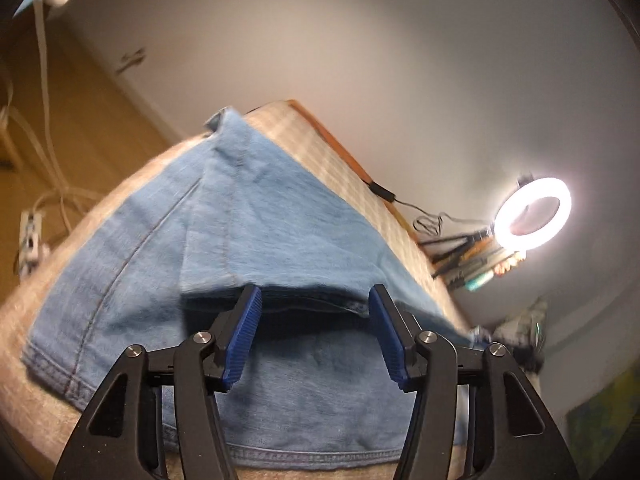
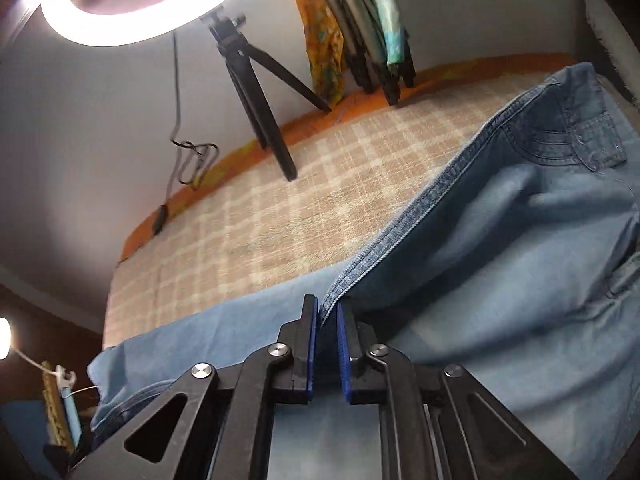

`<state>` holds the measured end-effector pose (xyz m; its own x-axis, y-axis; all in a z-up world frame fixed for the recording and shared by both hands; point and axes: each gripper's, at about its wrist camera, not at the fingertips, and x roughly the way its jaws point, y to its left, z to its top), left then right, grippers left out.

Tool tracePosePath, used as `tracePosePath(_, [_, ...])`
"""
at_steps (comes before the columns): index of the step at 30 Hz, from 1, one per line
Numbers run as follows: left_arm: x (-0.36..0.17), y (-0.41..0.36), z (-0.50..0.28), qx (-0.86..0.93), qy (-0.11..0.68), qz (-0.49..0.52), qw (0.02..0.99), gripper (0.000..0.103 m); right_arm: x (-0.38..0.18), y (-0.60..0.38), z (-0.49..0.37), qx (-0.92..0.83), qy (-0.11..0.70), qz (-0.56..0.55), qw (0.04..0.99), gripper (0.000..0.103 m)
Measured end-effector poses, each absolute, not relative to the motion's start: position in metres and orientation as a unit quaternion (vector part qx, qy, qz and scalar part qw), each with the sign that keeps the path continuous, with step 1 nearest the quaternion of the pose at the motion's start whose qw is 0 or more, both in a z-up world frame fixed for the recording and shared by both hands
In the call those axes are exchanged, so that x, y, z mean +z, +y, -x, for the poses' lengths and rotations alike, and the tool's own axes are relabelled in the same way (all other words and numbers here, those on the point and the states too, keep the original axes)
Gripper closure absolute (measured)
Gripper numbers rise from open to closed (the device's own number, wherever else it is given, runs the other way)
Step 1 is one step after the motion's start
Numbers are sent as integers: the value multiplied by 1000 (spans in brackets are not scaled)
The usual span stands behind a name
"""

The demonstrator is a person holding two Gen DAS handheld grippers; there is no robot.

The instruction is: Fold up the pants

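Observation:
Light blue denim pants lie on a beige checked blanket, with one part folded over another. My left gripper is open, its blue pads on either side of the folded layer's edge, holding nothing. In the right wrist view the pants spread to the right, waistband and pocket at the far right. My right gripper is shut on a stitched seam edge of the pants and lifts it slightly off the layer below.
A lit ring light on a black tripod stands on the blanket near the wall, its cable trailing. Hanging clothes are at the back. The ring light also shows in the left wrist view.

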<state>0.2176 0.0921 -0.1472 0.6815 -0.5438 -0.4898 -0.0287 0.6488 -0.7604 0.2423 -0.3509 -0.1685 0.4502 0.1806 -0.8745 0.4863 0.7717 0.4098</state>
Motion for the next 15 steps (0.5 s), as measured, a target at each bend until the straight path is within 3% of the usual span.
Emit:
tracePosePath(12, [-177, 97, -207, -94, 354, 507, 780, 48, -154, -373, -191, -81, 489, -332, 802, 101])
tracePosePath(14, [-177, 96, -203, -87, 356, 496, 787, 48, -162, -377, -190, -62, 492, -350, 795, 93])
tracePosePath(15, [-178, 95, -203, -87, 359, 496, 786, 48, -165, -377, -192, -62, 497, -351, 791, 77])
